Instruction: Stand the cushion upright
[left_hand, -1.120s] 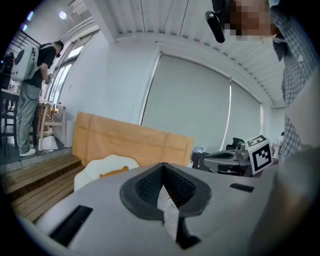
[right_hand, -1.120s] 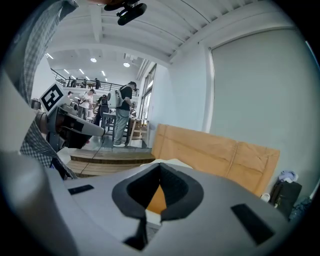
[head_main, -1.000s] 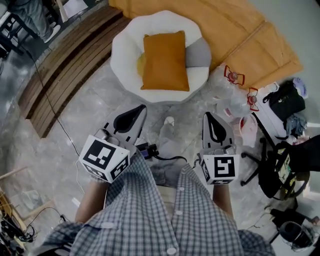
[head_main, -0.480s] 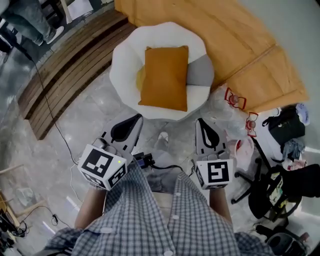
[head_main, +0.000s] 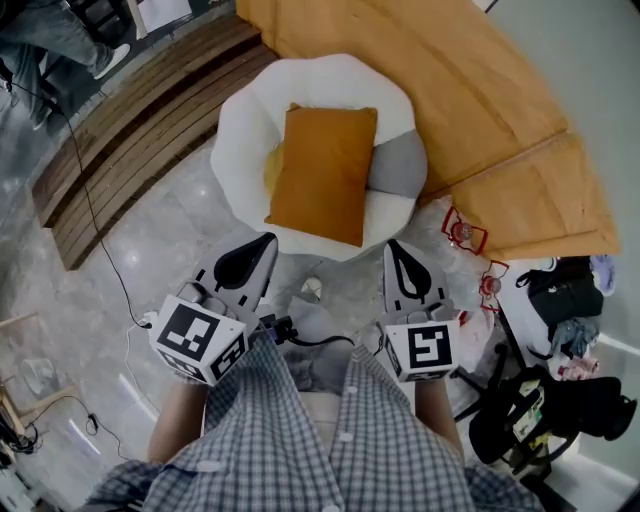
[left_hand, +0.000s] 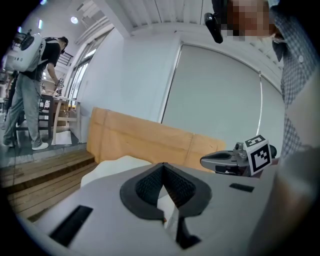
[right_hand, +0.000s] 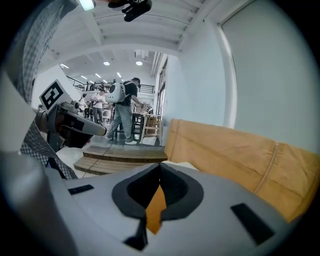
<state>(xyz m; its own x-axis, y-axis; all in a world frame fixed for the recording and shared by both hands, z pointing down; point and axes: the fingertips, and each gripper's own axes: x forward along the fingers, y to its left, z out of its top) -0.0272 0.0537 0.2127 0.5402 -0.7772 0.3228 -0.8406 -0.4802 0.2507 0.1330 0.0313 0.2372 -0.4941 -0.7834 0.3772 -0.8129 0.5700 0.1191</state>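
Marble floor, white round armchair: rectangular orange fabric cushion lies flat. Clenched, empty: left gripper, right gripper; should open, pinch near edge, tip upright.

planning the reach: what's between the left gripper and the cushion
In the head view, only the white chair's front rim separates the left gripper from the cushion.

Probably an open studio hall: wooden steps, floor cables.

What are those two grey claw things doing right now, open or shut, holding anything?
Left grey two-jaw gripper: closed, holding nothing.
Right grey two-jaw gripper: closed, holding nothing; the flat orange fabric cushion lies ahead, untouched.
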